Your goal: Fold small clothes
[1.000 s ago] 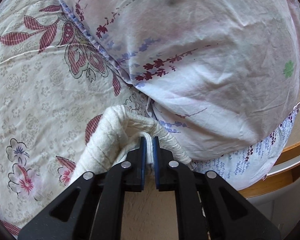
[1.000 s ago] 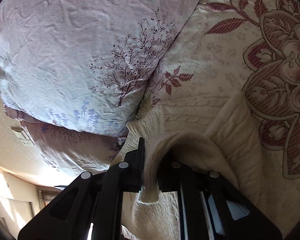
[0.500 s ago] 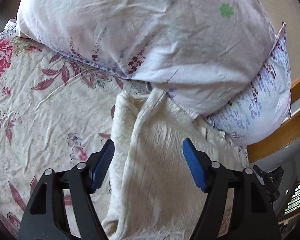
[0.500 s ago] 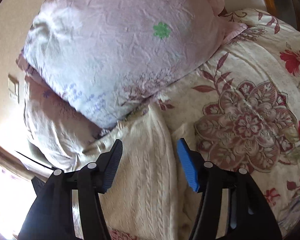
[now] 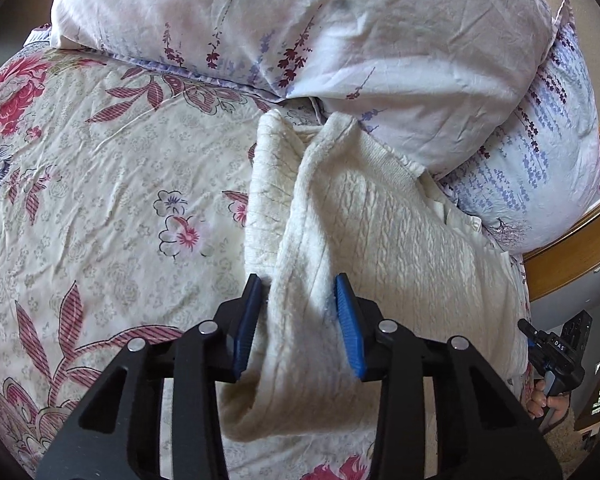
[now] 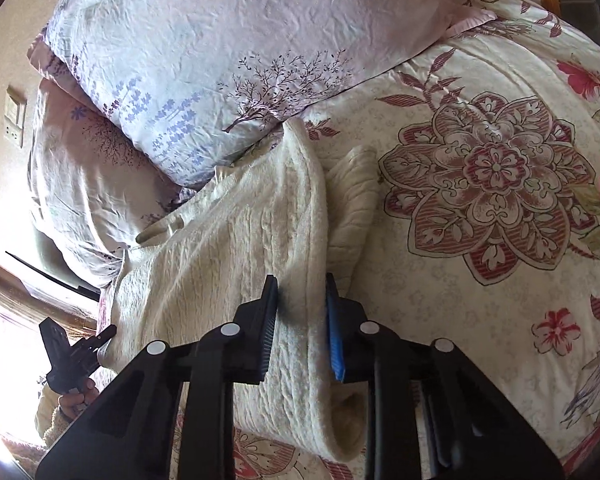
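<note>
Between the closing jaws of each gripper, left gripper (image 5: 298, 316) and right gripper (image 6: 302, 320), a ridge of the cream sweater (image 5: 380, 232) now lies; a moment ago both were wide open, so a new fold begins.

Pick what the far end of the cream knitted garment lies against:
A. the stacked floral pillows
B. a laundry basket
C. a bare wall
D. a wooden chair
A: the cream knitted garment runs up the flowered bedspread and its far end meets the pillows.
</note>
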### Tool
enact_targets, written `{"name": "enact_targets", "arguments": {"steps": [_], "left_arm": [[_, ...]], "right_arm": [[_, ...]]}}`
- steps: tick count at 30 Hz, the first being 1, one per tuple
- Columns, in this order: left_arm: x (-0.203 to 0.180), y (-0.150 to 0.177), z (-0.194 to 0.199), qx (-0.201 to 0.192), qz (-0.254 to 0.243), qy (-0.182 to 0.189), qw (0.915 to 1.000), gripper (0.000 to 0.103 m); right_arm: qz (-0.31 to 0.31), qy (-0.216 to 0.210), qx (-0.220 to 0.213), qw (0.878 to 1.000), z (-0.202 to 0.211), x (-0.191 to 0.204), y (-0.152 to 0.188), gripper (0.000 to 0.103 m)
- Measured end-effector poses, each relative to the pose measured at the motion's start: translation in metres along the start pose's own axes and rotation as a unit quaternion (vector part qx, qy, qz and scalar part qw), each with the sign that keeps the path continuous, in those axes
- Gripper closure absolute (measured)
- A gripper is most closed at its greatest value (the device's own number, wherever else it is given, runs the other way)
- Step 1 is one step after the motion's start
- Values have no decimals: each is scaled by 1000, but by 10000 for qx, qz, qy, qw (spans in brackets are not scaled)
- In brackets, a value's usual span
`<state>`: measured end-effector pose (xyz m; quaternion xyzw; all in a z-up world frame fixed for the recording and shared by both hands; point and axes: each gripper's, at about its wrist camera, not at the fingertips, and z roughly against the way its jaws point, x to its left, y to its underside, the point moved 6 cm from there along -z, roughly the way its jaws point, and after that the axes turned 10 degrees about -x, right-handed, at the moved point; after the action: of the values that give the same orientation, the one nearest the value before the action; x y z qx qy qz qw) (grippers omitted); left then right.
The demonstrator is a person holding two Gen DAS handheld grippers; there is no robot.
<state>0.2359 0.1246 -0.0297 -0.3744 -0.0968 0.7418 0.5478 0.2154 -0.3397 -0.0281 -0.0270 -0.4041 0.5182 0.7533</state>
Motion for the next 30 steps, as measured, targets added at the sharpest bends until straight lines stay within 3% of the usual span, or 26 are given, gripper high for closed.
{"name": "enact_targets", "arguments": {"steps": [2, 7, 12, 15, 17, 19, 21, 23, 28, 30], "left_arm": [[1, -1, 1, -38, -6, -10, 10000, 89], [9, -13, 18, -455, 203, 79, 9987, 95], [24, -3, 5, -302, 284, -213, 9989, 95], [22, -2, 4, -344, 248, -348, 9985, 85], [22, -7, 12, -467, 237, -467, 9975, 65], [17, -16, 27, -776, 71, -585, 9952, 56], [2, -27, 40, -1110, -229, -491, 9923, 48], [-22, -36, 42, -1252, -654, -324, 9894, 39], [-80, -36, 3, -841, -1579, -9, 9839, 34], [-88, -31, -18, -601, -1775, -106, 9822, 34]], "right_arm": [[-11, -1, -98, 10000, 3, 1, -2, 91], [-60, 128, -303, 9994, 15, 2, -4, 92], [-274, 408, -169, 9986, 5, -10, 5, 92], [-55, 594, -137, 9981, 3, -6, 4, 91], [73, 671, -208, 9975, 7, -2, -1, 74], [111, 818, -539, 9951, 19, 0, -13, 65], [236, 792, -856, 9929, 27, 7, -27, 65], [460, 657, -818, 9934, 22, 19, -36, 65], [1283, 367, -395, 9903, -12, 62, -31, 64], [1522, 416, -249, 9872, -25, 74, -25, 54]]}}
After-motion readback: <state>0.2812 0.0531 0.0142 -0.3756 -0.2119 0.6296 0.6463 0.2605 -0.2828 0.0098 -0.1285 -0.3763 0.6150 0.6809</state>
